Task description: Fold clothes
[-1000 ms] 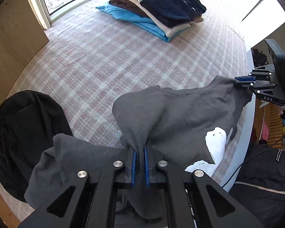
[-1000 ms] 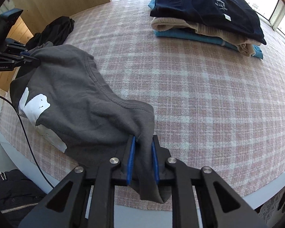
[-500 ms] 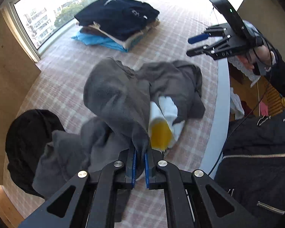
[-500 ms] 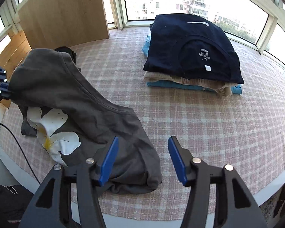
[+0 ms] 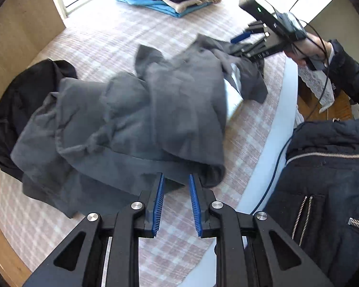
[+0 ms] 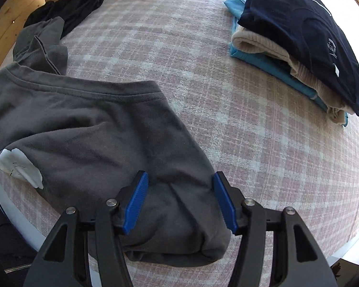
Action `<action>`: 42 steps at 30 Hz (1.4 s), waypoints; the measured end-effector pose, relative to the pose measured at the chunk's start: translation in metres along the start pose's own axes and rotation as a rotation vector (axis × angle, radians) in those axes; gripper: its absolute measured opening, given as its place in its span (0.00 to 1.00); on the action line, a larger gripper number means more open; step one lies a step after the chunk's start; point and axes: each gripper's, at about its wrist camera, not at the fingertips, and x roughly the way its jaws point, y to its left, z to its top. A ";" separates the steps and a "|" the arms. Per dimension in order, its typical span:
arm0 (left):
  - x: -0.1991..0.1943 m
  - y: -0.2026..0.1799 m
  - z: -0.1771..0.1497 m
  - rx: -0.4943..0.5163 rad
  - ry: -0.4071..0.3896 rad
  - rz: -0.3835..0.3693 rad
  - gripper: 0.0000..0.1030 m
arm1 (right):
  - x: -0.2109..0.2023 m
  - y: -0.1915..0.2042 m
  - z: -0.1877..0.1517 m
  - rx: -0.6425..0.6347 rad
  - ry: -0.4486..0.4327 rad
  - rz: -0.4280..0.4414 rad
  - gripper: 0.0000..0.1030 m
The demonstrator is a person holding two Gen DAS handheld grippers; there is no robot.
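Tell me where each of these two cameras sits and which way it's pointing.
Left wrist: on the left gripper, looking steeply down at the crumpled grey sweatshirt on the pink plaid cloth; shows the right gripper, a hand and dark jacket.
Right wrist: on the right gripper, looking down across the sweatshirt; jaws apart, cloth between them.
Shared: sweatshirt, black garment, folded stack topped by navy.

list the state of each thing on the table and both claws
grey shirt: crumpled, loosely doubled over, not neatly folded, released by both claws
black garment: unfolded heap beside the grey shirt
stack of clothes: folded, navy on top
left claw: open, has just been opening, nothing between the pads
right claw: open, straddling the shirt's edge, pads not pressing
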 end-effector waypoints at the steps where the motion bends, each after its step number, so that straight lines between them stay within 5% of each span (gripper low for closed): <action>1: -0.004 0.011 0.007 -0.013 -0.014 0.020 0.20 | 0.000 -0.002 -0.002 0.013 -0.010 0.010 0.54; 2: -0.009 0.023 0.014 -0.027 -0.028 0.041 0.20 | -0.001 -0.004 -0.004 0.021 -0.013 0.026 0.54; 5: -0.004 0.040 0.047 -0.014 -0.041 0.041 0.20 | -0.007 -0.004 -0.014 0.018 -0.023 0.078 0.05; 9: 0.014 0.039 0.095 0.031 -0.039 -0.027 0.29 | -0.024 -0.001 -0.035 -0.027 -0.023 0.000 0.04; 11: 0.027 0.033 0.118 0.059 -0.026 -0.067 0.50 | -0.031 -0.005 -0.045 -0.011 -0.016 0.000 0.04; 15: 0.059 0.021 0.140 0.113 0.069 -0.025 0.51 | -0.041 -0.008 -0.055 0.010 -0.024 -0.011 0.04; 16: 0.065 0.022 0.141 0.105 0.093 -0.032 0.44 | -0.041 -0.007 -0.056 0.008 -0.027 -0.015 0.04; 17: 0.072 0.022 0.142 0.097 0.118 -0.039 0.19 | -0.041 -0.005 -0.057 0.004 -0.030 -0.021 0.04; 18: 0.078 0.023 0.142 0.089 0.142 -0.046 0.07 | -0.041 -0.003 -0.057 -0.001 -0.032 -0.028 0.04; 19: 0.078 0.025 0.141 0.072 0.138 -0.060 0.06 | -0.041 -0.002 -0.058 -0.004 -0.036 -0.032 0.04; 22: 0.067 0.032 0.131 0.031 0.090 -0.091 0.06 | -0.040 -0.004 -0.059 0.001 -0.044 -0.032 0.04; 28: 0.006 0.072 0.100 -0.153 -0.087 -0.031 0.05 | -0.053 -0.022 -0.055 0.048 -0.102 -0.056 0.04; 34: -0.098 0.150 0.016 -0.467 -0.263 0.096 0.06 | -0.070 -0.064 -0.041 0.176 -0.131 -0.127 0.03; 37: -0.101 0.186 -0.037 -0.612 -0.218 0.218 0.07 | -0.061 -0.077 -0.039 0.195 -0.074 -0.193 0.03; 42: -0.048 0.219 -0.094 -0.718 0.008 0.313 0.11 | -0.035 -0.061 -0.031 0.175 -0.020 -0.090 0.03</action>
